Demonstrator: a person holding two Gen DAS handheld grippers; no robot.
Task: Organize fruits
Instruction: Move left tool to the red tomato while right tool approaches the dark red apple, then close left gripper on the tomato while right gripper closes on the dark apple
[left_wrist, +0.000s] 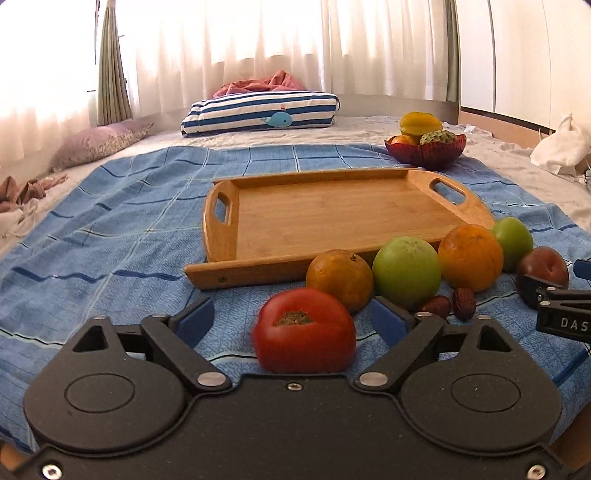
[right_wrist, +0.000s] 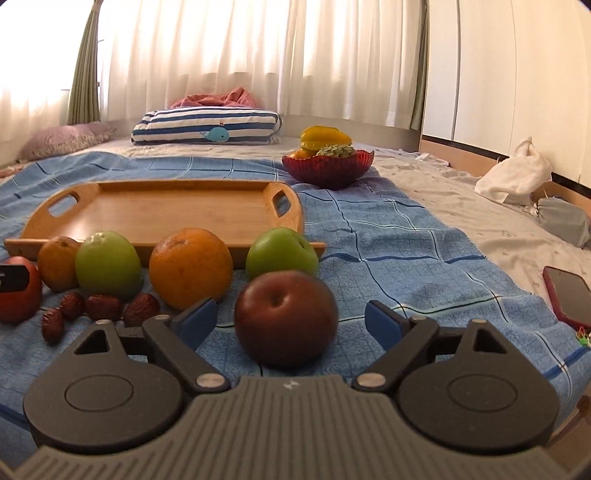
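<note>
Bed (right_wrist: 424, 192) w/ blue checked cloth (left_wrist: 110, 229) is a soft, uneven base, so round fruit can roll if nudged. Wooden tray (left_wrist: 332, 210) lies mid-cloth, nothing in it yet; its near rim is raised, so fruit carried too low could knock it or shove the tray back. Red glass bowl (right_wrist: 327, 166) w/ other fruit sits beyond the tray's right end, well apart from the grippers.

Fruit row just in front of the tray: two oranges (left_wrist: 471, 254), two green apples (left_wrist: 406, 271), a few dried dates (right_wrist: 105, 306), all packed close.

Left gripper (left_wrist: 291, 321): jaws wide, red tomato (left_wrist: 304, 330) between the pads, no contact visible, nothing held. Its right pad sits near the small orange, so closing may bump that fruit. Tomato is likely soft: too hard a squeeze could bruise it.

Right gripper (right_wrist: 288, 319): also wide, dark red apple (right_wrist: 286, 317) between the pads w/ gaps both sides, not gripped. Smooth round skin, so an off-centre pinch may squirt it out onto the cloth.

Both grippers work close together; a clash is possible.
</note>
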